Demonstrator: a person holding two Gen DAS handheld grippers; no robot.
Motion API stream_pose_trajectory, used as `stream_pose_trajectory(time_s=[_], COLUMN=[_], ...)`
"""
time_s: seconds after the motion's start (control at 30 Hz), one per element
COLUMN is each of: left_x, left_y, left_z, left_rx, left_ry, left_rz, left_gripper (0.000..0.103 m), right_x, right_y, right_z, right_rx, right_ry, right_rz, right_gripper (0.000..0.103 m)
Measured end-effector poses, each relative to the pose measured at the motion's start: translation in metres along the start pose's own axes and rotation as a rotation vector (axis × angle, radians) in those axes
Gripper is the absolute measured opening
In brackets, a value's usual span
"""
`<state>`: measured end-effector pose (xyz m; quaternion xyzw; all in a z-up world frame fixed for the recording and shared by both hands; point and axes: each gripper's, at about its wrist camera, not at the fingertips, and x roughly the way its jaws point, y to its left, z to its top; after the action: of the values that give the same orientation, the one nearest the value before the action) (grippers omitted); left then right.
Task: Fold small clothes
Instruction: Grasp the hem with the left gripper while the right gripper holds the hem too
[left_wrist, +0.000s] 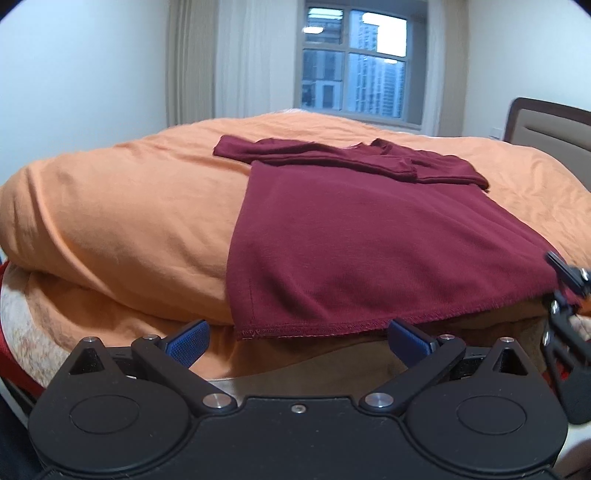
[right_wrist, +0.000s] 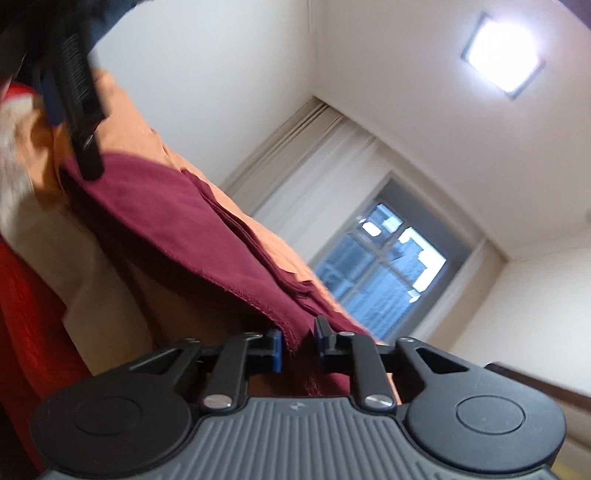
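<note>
A maroon long-sleeved shirt (left_wrist: 369, 229) lies flat on an orange duvet (left_wrist: 129, 203), its sleeves (left_wrist: 332, 155) folded across the far end. The near hem (left_wrist: 314, 328) hangs over the bed's edge. My left gripper (left_wrist: 297, 334) is open wide just in front of the hem's left part, with its blue pads (left_wrist: 188, 341) not touching the cloth. My right gripper (right_wrist: 297, 332) is shut on the hem's right corner of the shirt (right_wrist: 177, 221), tilted steeply, and it shows at the right edge of the left wrist view (left_wrist: 565, 280). The left gripper (right_wrist: 81, 110) appears blurred.
The duvet (right_wrist: 122, 110) bulges over a pale mattress (left_wrist: 22, 321). Red fabric (right_wrist: 29, 350) lies below the bed edge. A brown headboard (left_wrist: 546, 125) stands at the far right, a window (left_wrist: 354, 62) with curtains behind the bed, and a ceiling lamp (right_wrist: 502, 55) above.
</note>
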<state>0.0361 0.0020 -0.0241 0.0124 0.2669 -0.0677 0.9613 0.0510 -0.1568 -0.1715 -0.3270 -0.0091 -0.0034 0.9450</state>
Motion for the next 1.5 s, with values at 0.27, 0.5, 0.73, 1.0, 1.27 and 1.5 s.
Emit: stream_pose_trajectory(time_s=[0.27, 0.5, 0.73, 1.0, 1.27, 1.5], left_x=[-0.006, 0.018, 0.046, 0.030, 0.030, 0.035], left_y=[-0.044, -0.096, -0.103, -0.064, -0.045, -0.022], left_z=[-0.013, -0.002, 0.010, 0.027, 0.019, 0.025], left_rx=[0.269, 0.347, 0.346, 0.215, 0.295, 0.246], left_ry=[-0.109, -0.180, -0.206, -0.269, -0.286, -0.276], left_rz=[-0.011, -0.031, 0.085, 0.218, 0.209, 0.165], left_gripper=[0.102, 0.101, 0.097, 0.089, 0.066, 0.037], right_x=[0.039, 0.038, 0.027, 0.023, 0.013, 0.006], right_y=[-0.077, -0.112, -0.118, -0.105, -0.094, -0.096], right_z=[0.037, 0.044, 0.046, 0.039, 0.033, 0.036], right_rx=[0.288, 0.450, 0.483, 0.442, 0.393, 0.385], right_ry=[0.128, 0.162, 0.164, 0.219, 0.231, 0.226], right_rz=[0.287, 0.326, 0.316, 0.324, 0.313, 0.299], right_gripper=[0.017, 0.016, 0.016, 0.016, 0.013, 0.012])
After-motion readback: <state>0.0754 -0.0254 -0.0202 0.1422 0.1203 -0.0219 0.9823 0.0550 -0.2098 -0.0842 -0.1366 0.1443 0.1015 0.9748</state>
